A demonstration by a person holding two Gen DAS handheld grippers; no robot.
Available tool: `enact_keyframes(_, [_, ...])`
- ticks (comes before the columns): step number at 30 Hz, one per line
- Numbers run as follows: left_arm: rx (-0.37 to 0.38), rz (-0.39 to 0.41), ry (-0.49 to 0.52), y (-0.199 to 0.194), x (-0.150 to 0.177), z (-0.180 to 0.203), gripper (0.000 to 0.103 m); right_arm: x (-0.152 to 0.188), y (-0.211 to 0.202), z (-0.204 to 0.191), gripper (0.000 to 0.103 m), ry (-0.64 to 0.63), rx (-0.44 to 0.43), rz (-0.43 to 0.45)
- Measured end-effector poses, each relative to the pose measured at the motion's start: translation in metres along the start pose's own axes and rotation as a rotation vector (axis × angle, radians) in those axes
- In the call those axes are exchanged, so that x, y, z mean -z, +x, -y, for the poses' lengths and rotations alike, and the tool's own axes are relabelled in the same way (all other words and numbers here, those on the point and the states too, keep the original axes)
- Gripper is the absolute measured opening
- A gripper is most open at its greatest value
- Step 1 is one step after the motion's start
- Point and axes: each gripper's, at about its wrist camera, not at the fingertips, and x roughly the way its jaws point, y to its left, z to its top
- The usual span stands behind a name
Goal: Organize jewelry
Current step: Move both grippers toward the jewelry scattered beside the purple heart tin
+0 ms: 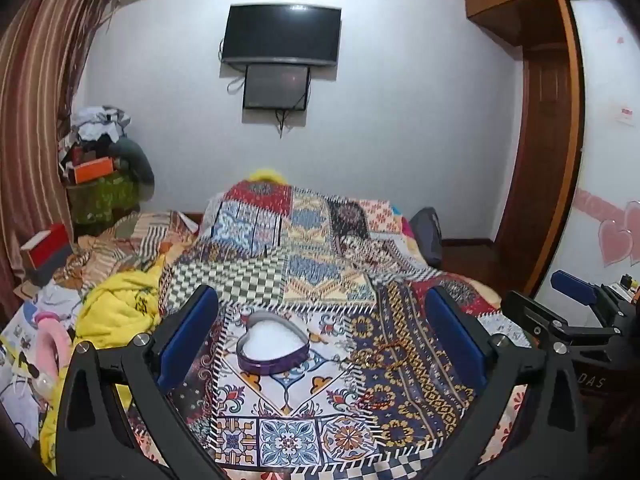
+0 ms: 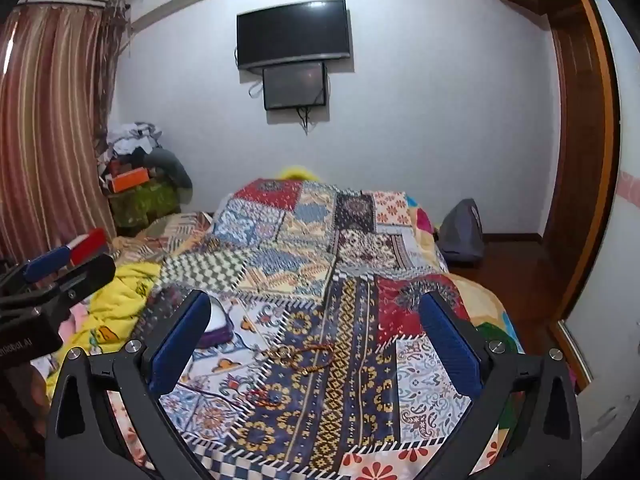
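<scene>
We see a bed under a patchwork cover. On it lie an open heart box and, just right of it, tangled chains and a red bracelet. A yellow cloth is bunched at its left.

I see a patchwork bedspread covering the bed, with a crumpled yellow cloth at its nine o'clock edge. At twelve o'clock on the white wall hangs a dark television with a smaller dark screen just beneath it. A striped curtain hangs at ten o'clock beside a heap of clothes and boxes, and a wooden wardrobe stands at two o'clock.
</scene>
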Motion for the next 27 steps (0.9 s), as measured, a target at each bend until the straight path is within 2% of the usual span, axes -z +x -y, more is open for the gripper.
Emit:
enact_keyframes(6, [-0.017, -0.042, 0.005, 0.038, 0.015, -0.017, 0.103, 0.013, 0.029, 0.005, 0.103, -0.013, -0.006, -0.102])
enact_keyframes(12, [-0.029, -0.215, -0.011, 0.065, 0.037, -0.020, 0.103, 0.033, 0.056, 0.013, 0.103, -0.020, -0.017, -0.218])
enact_keyframes(16, [-0.033, -0.316, -0.015, 0.084, 0.054, -0.025, 0.097, 0.045, 0.076, 0.016, 0.100, -0.019, -0.041, -0.298])
enact_keyframes(25, [-0.015, -0.455, -0.041, 0.122, 0.088, -0.033, 0.076, 0.071, 0.112, 0.011, 0.074, -0.032, -0.155, -0.467])
enact_keyframes(27, [0.010, -0.489, -0.062, 0.129, 0.095, -0.033, 0.072, 0.078, 0.119, 0.009, 0.064, -0.039, -0.181, -0.507])
